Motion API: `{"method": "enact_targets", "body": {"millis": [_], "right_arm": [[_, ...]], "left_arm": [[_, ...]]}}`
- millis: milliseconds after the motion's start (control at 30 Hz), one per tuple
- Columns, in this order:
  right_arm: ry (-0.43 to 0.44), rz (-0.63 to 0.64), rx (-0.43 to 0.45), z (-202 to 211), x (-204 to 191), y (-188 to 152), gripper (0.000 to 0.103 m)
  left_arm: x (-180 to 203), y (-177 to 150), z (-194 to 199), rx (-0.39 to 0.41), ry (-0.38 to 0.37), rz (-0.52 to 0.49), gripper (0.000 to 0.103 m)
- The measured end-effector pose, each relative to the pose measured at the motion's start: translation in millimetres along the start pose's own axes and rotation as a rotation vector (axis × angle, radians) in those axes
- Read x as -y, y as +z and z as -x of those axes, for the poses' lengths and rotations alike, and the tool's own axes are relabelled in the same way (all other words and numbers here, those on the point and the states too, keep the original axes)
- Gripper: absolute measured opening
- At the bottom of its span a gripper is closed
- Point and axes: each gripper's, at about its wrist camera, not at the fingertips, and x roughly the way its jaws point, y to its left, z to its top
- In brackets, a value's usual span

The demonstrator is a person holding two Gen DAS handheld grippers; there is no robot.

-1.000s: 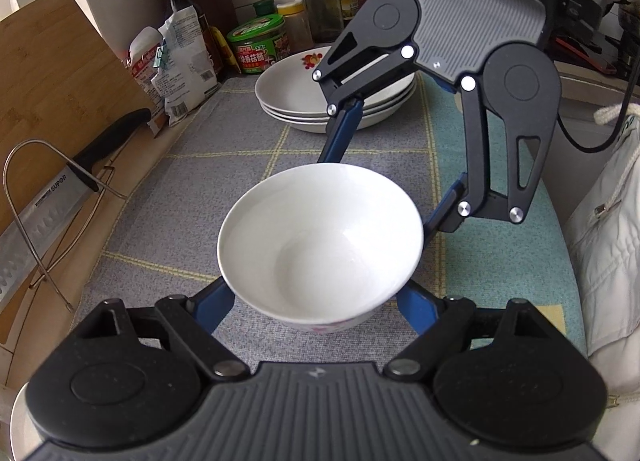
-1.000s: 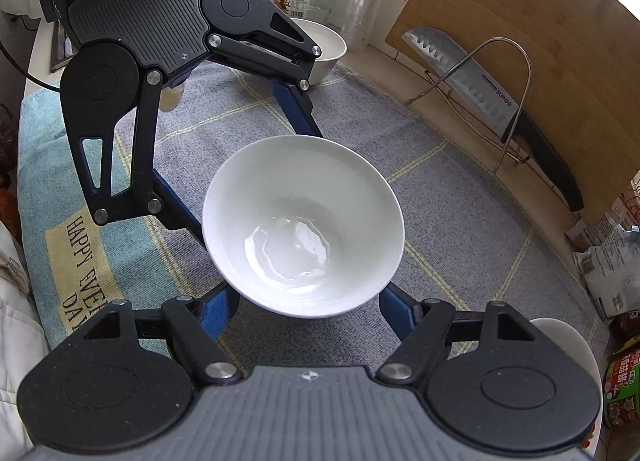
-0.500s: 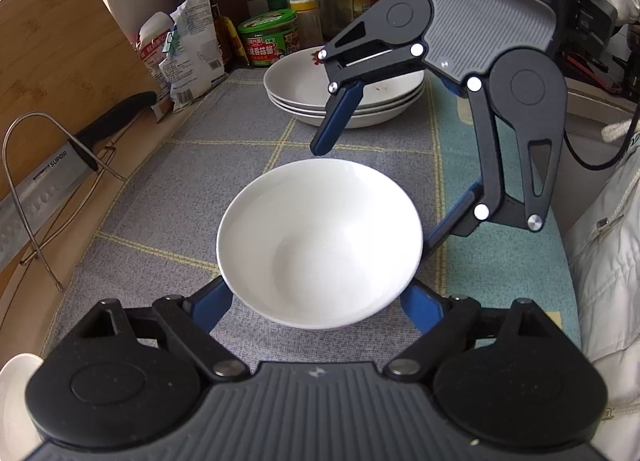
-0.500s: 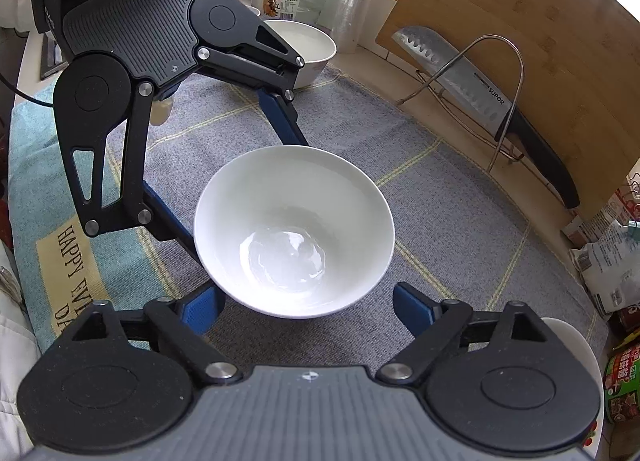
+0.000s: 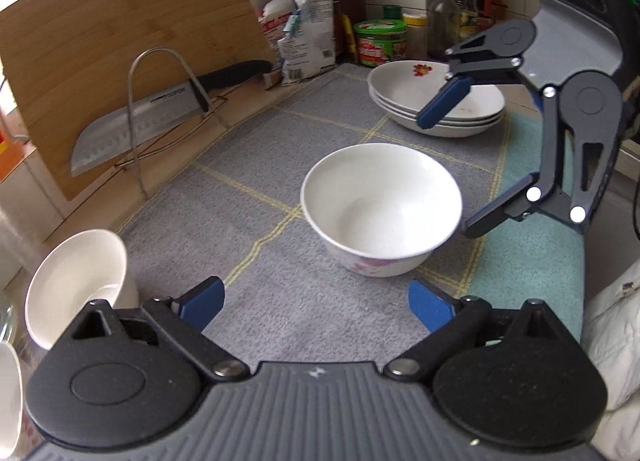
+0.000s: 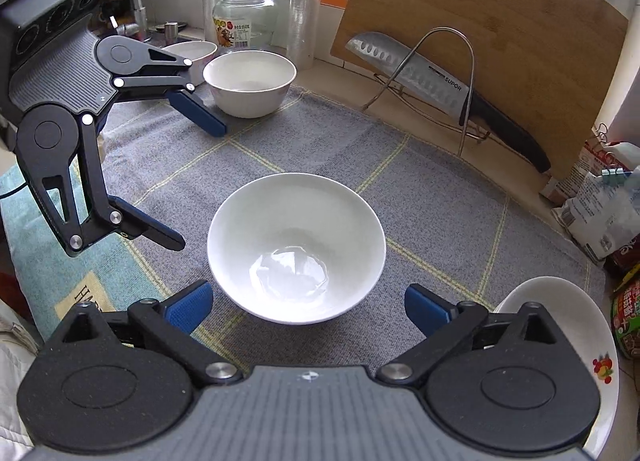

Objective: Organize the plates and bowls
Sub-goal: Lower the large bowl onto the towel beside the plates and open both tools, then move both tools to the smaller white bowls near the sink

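Both claws stand spread with nothing pinched. Our left gripper (image 5: 316, 301), at the bottom of the left wrist view, has its blue pads wide and the jaws are opening; only grey cloth lies between the pads. The white bowl (image 5: 380, 205) sits upright on the checked grey mat (image 5: 256, 245), above and a little right of that gap, clear of both pads. Its outer wall shows a faint pink flower print.

Our right gripper (image 6: 306, 307) holds its jaws fully spread. In the right wrist view the same white bowl (image 6: 296, 245) sits in the centre, its near edge reaching down between the two blue fingertips (image 6: 188, 307), with a visible gap on each side, so neither pad presses it.

In the left wrist view, the right gripper (image 5: 460, 161) reaches in from the upper right, one finger over the stack of flowered plates (image 5: 436, 97), the other just beside the bowl's right rim.

Another white bowl (image 5: 76, 285) lies at the lower left of that view, at the mat's edge. A cleaver (image 5: 136, 129) leans in a wire rack (image 5: 160, 109) against a bamboo cutting board (image 5: 120, 49) at the upper left.
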Motion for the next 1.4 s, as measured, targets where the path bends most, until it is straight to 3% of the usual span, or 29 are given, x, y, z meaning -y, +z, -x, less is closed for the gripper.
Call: {"method": "enact_targets", "body": {"millis": [100, 233, 533, 733, 967, 1400], "right_arm": [[-0.049, -0.071, 0.005, 1, -8, 5, 0.103], [-0.116, -0.152, 0.000, -1, -23, 15, 0.103], [-0.155, -0.249, 0.026, -5, -64, 44, 0.103], [-0.118, -0.180, 0.035, -10, -74, 63, 0.103], [-0.068, -0.124, 0.073, -19, -55, 85, 0.103], [-0.068, -0.203, 0.028, -51, -43, 126, 0.103]], "left_arm": [[-9, -9, 11, -0.003, 0.096, 0.110, 0.098], [-26, -23, 33, 0.018, 0.141, 0.254, 0.098], [-49, -41, 64, 0.062, 0.269, 0.289, 0.099], [-51, -45, 69, 0.067, 0.292, 0.323, 0.099], [-55, -35, 68, 0.077, 0.308, 0.392, 0.099], [-85, -34, 47, 0.096, 0.268, 0.374, 0.099]]}}
